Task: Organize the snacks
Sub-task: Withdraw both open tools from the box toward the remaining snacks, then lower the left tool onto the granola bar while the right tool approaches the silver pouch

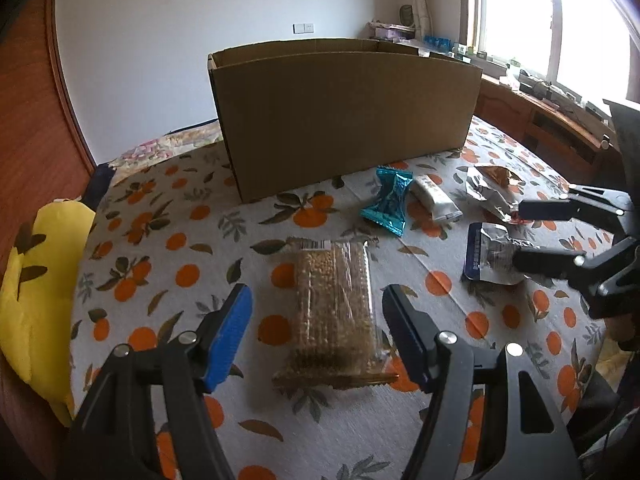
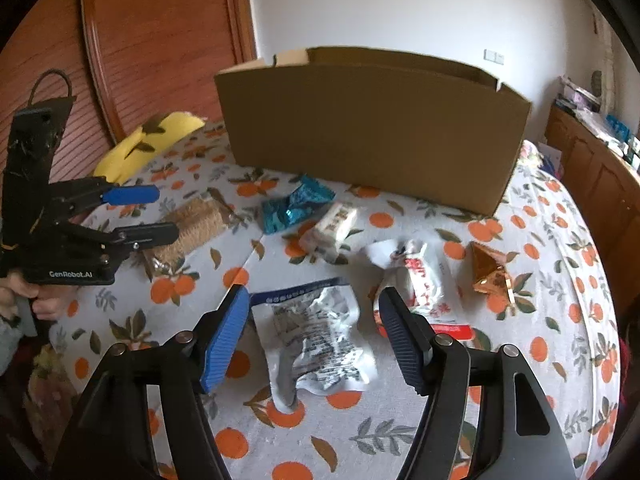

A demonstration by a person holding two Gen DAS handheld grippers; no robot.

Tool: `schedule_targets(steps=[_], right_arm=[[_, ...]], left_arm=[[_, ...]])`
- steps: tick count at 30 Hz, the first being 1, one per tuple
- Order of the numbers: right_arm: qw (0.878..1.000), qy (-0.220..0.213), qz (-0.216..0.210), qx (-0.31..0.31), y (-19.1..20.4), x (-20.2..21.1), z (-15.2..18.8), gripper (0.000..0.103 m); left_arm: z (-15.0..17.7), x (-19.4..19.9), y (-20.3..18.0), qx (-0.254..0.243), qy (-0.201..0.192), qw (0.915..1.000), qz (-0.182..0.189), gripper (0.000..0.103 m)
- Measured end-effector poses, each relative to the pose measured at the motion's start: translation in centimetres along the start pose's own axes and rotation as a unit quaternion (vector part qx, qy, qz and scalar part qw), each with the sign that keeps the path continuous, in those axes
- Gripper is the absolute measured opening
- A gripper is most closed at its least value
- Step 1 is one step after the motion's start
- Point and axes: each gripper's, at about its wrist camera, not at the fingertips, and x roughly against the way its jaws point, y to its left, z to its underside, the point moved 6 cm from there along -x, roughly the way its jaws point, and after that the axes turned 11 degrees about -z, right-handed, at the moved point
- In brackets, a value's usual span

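A clear pack of golden grain bars (image 1: 334, 312) lies on the orange-print tablecloth (image 1: 160, 240), and my left gripper (image 1: 316, 300) stands open astride it, pads apart from the wrapper. My right gripper (image 2: 314, 300) is open over a white pouch with a blue top (image 2: 316, 340), also without touching it. Beyond lie a teal packet (image 2: 296, 208), a white bar (image 2: 334, 224), a red-and-white packet (image 2: 420, 280) and a gold packet (image 2: 490, 272). An open cardboard box (image 1: 344, 120) stands behind them. Each view shows the other gripper, the left (image 2: 166, 212) and the right (image 1: 520, 234).
A yellow cushion (image 1: 40, 280) rests at the table's left edge beside a wooden wall panel (image 2: 160, 40). A wooden sideboard (image 1: 552, 120) with clutter runs under the window at the right. A person's hand (image 2: 44, 300) grips the left gripper's handle.
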Motion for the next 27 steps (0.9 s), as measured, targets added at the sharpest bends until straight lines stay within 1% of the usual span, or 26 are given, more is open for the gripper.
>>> schedule_targets(steps=[1,5,7,12,14,16,18,21,23,26,27], right_arm=[[1.0,0.007,-0.006,0.002,0.2,-0.4,0.2,0.069],[1.0,0.025,-0.005,0.014,0.5,-1.4,0.7,0.069],[0.999,0.034,-0.006,0.012,0.3,-2.0,1.0,0.069],[0.999,0.044,-0.016,-0.005,-0.5,-2.4,1.1,0.069],[0.999,0.04,-0.024,-0.021,-0.9,-2.4,1.2,0.069],[0.999,0.039,-0.021,-0.019,-0.8,-2.3,1.2,0.07],[0.999,0.039,-0.017,-0.015,-0.6,-2.2,1.3,0.07],[0.999,0.039,-0.015,-0.013,-0.6,-2.2,1.3,0.07],[0.999,0.037,-0.021,-0.017,-0.7,-2.2,1.2,0.07],[0.999,0.033,-0.028,-0.024,-0.9,-2.2,1.2,0.07],[0.999,0.032,-0.029,-0.024,-0.8,-2.2,1.2,0.07]], left_arm=[[0.1,-0.1,0.0,0.001,0.003,1.0,0.0,0.069],[0.5,-0.8,-0.3,-0.002,0.017,0.9999,0.0,0.07],[0.8,-1.1,-0.6,-0.002,0.026,0.9996,0.009,0.07],[0.8,-1.7,-1.0,-0.007,0.036,0.9993,0.002,0.07],[0.9,-2.1,-1.4,-0.012,0.048,0.9988,0.001,0.07],[0.8,-2.3,-1.4,-0.003,0.05,0.9987,0.005,0.072],[0.8,-2.4,-1.5,-0.001,0.051,0.9987,0.002,0.074],[0.8,-2.5,-1.5,0.004,0.055,0.9985,-0.006,0.081],[0.8,-2.8,-1.1,0.014,0.06,0.998,-0.013,0.09],[0.9,-3.2,-0.7,0.025,0.067,0.9972,-0.023,0.098],[0.9,-3.2,-0.7,0.026,0.068,0.9971,-0.022,0.098]])
